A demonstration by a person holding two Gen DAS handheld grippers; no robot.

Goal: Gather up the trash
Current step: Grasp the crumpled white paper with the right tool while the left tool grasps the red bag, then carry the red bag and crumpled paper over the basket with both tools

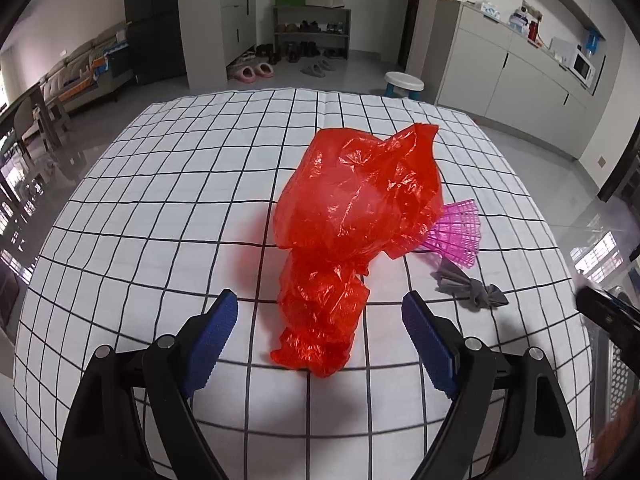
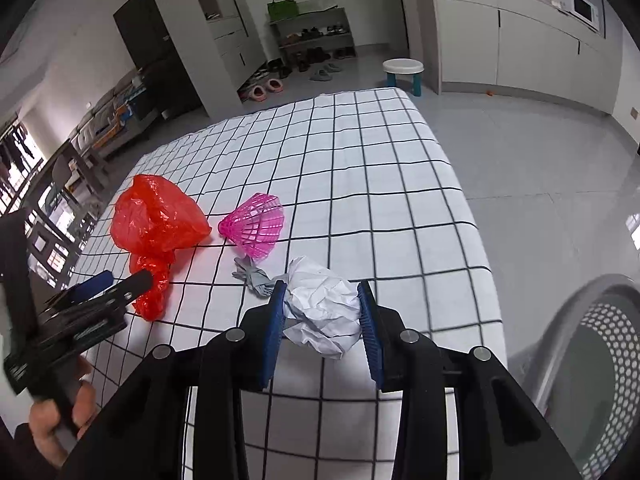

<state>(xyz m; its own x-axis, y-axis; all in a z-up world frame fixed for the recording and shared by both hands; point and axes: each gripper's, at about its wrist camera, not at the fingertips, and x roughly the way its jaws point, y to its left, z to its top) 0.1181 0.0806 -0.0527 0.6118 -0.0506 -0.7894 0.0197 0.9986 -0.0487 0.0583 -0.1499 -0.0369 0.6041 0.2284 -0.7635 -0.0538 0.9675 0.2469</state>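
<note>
A crumpled red plastic bag [image 1: 352,216] lies on the checked tablecloth [image 1: 160,200]. My left gripper [image 1: 320,312] is open, its blue pads either side of the bag's near tail. In the right wrist view the bag [image 2: 156,220] sits at left, with the left gripper [image 2: 108,284] beside it. My right gripper [image 2: 322,304] is shut on a crumpled white paper ball [image 2: 324,312], held above the table. A pink shuttlecock [image 2: 256,228] and a grey scrap [image 2: 254,274] lie between bag and paper ball; they also show in the left wrist view [image 1: 456,236], [image 1: 468,288].
A grey perforated bin [image 2: 592,352] stands off the table's right edge, also at the edge of the left wrist view [image 1: 616,364]. A white stool [image 2: 404,70] stands on the floor beyond the table. Cabinets line the right wall.
</note>
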